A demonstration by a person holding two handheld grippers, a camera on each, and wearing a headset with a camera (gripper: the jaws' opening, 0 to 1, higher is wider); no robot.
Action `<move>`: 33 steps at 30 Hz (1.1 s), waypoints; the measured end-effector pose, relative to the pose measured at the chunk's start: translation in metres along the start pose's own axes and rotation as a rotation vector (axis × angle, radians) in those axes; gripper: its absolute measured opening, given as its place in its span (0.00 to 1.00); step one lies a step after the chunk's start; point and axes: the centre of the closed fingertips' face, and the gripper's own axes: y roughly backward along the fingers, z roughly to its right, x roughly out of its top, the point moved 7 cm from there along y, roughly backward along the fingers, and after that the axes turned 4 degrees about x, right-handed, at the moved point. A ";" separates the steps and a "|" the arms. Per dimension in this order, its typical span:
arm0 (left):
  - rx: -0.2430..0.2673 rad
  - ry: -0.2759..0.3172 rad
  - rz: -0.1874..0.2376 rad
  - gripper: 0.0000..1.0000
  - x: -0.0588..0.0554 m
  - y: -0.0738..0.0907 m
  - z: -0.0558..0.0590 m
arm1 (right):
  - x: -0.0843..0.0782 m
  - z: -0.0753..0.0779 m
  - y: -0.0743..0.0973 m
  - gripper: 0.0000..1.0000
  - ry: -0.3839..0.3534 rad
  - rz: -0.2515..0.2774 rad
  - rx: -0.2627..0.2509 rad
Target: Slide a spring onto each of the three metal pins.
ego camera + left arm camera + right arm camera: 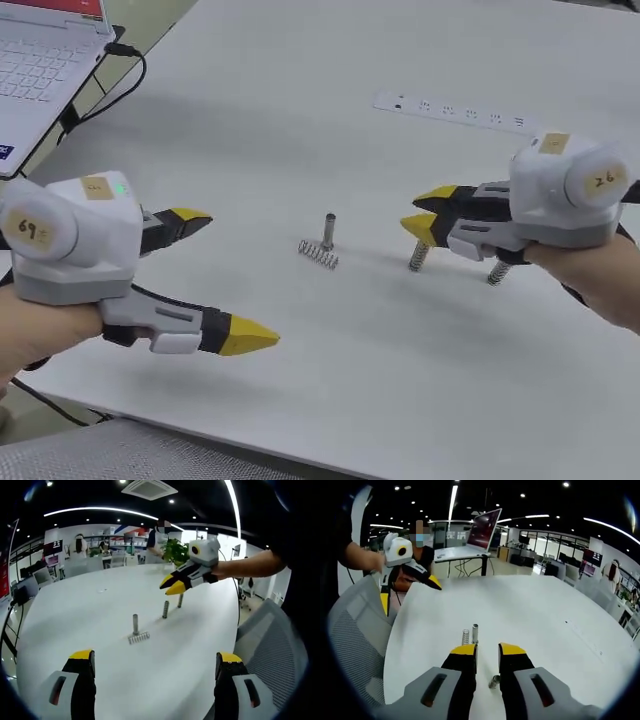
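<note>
Hovering over the white surface (300, 400), the left tongs (225, 278) are gaping wide and holding nothing. The right tongs (428, 212) are hanging just above the near sprung pin (419, 257), their tips parted by a narrow gap and pinching nothing. A second sprung pin (498, 272) is standing just beside it, under the right hand. Between the two tongs, the bare pin (329, 230) is standing upright with the loose spring (318, 253) lying flat at its foot. A power strip (460, 112) is lying farther back, and a laptop (40, 60) is sitting at the far left corner.
</note>
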 end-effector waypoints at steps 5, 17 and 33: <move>-0.001 -0.001 -0.001 0.98 0.000 0.000 0.000 | 0.011 -0.011 -0.012 0.14 -0.012 0.031 0.031; 0.014 0.013 0.002 0.98 -0.004 0.004 -0.005 | 0.012 -0.034 -0.045 0.13 -0.033 0.026 0.098; 0.011 0.016 -0.001 0.98 -0.006 0.005 -0.005 | -0.012 -0.039 -0.071 0.12 -0.064 -0.046 0.122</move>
